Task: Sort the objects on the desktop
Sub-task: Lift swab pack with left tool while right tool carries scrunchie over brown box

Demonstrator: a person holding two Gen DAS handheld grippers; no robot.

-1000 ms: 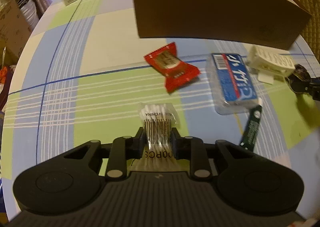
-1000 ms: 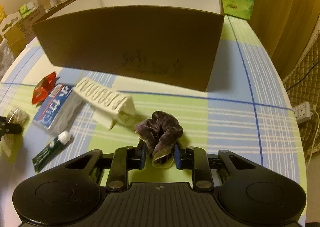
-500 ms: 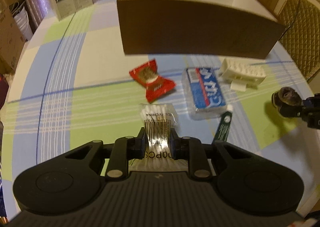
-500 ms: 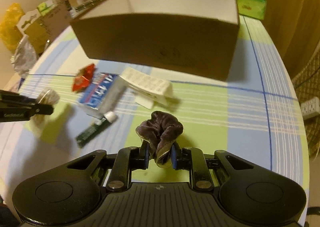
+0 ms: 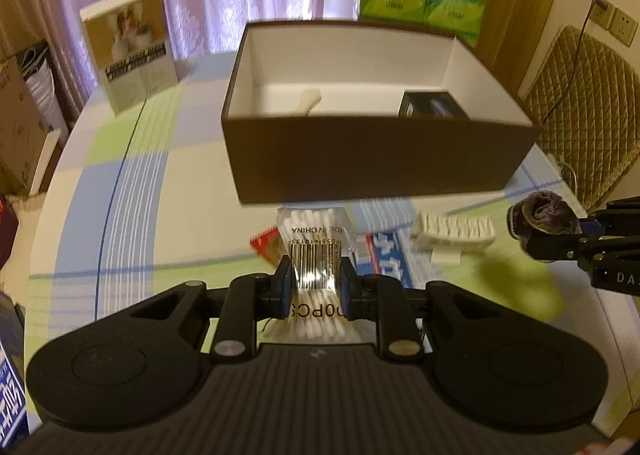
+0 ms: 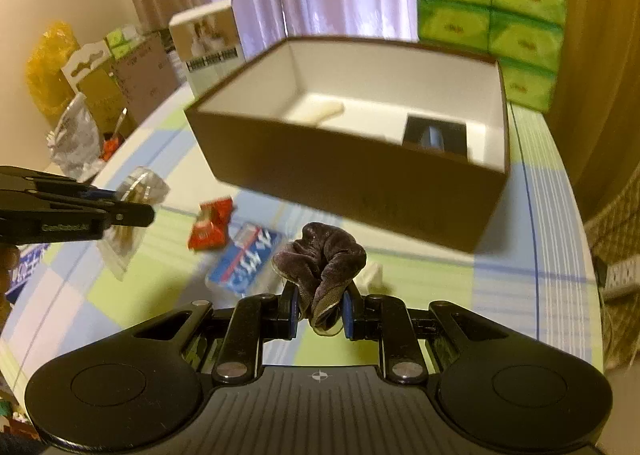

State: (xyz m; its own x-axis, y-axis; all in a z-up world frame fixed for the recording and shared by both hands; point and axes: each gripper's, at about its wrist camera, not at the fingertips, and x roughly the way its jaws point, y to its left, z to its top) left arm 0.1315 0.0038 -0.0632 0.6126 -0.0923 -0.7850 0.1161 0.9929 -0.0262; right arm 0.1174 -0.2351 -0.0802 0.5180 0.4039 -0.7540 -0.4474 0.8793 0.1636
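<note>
1. Left gripper (image 5: 315, 282) is clamped on a clear bag of cotton swabs (image 5: 316, 251), barcode facing up, the bag sticking out forward between its 2 fingers and lifted clear of the table (image 5: 132, 191).
2. Right gripper (image 6: 320, 313) has its jaws pinched on a dark velvet scrunchie (image 6: 320, 259), which bunches up above the fingertips, also off the table.
3. Ahead of both grippers sits the brown box (image 5: 376, 159), open-topped with a white interior; it already holds a pale stick-like item (image 5: 308, 101) and a small black box (image 5: 434, 106).
4. From the left wrist view, the swab bag hangs just short of the brown box's near wall, and the right gripper with its scrunchie shows at the right edge.
5. Down on the checked tablecloth between grippers and box: a red snack packet (image 6: 210, 225), a blue-labelled pack (image 6: 250, 259) just beside it, and a white ridged clip (image 5: 454, 233) to the right.
6. From the right wrist view, the left gripper shows at the left edge with its bag.
</note>
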